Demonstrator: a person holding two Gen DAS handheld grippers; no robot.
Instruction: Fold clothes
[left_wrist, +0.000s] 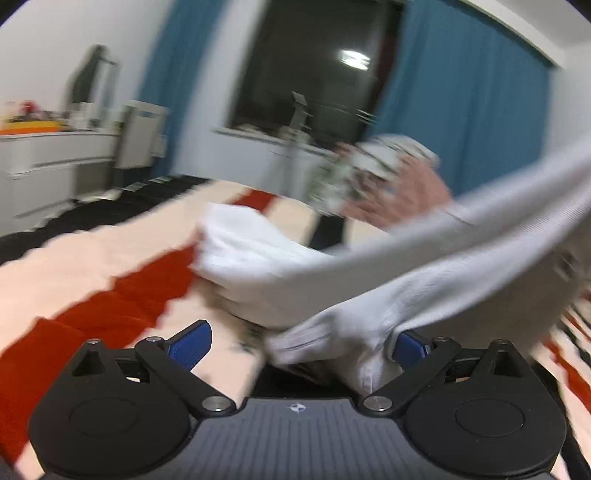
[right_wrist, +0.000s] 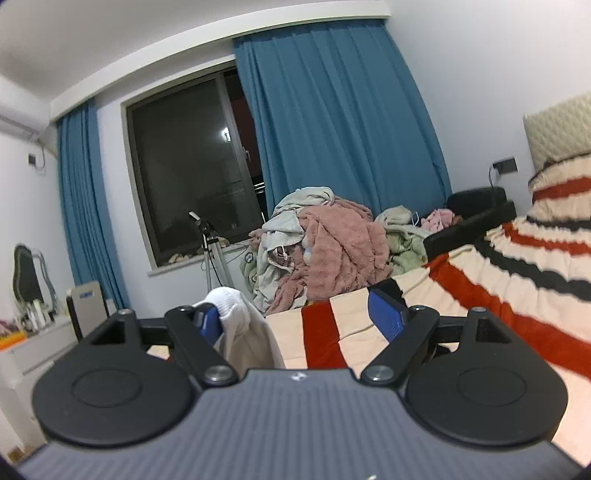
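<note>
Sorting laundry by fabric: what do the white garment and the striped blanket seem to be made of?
White garment: probably a soft cotton-like knit, matte; it drapes and creases, with a ribbed edge. Striped blanket: likely fleece or plush, matte; its stripe edges look fuzzy.

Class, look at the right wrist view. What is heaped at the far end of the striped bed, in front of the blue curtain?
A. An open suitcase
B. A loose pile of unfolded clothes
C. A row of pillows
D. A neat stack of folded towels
B: a jumbled pile of clothes, pink, grey and pale green, lies crumpled at the far end of the striped bed before the blue curtain, with nothing folded.
</note>
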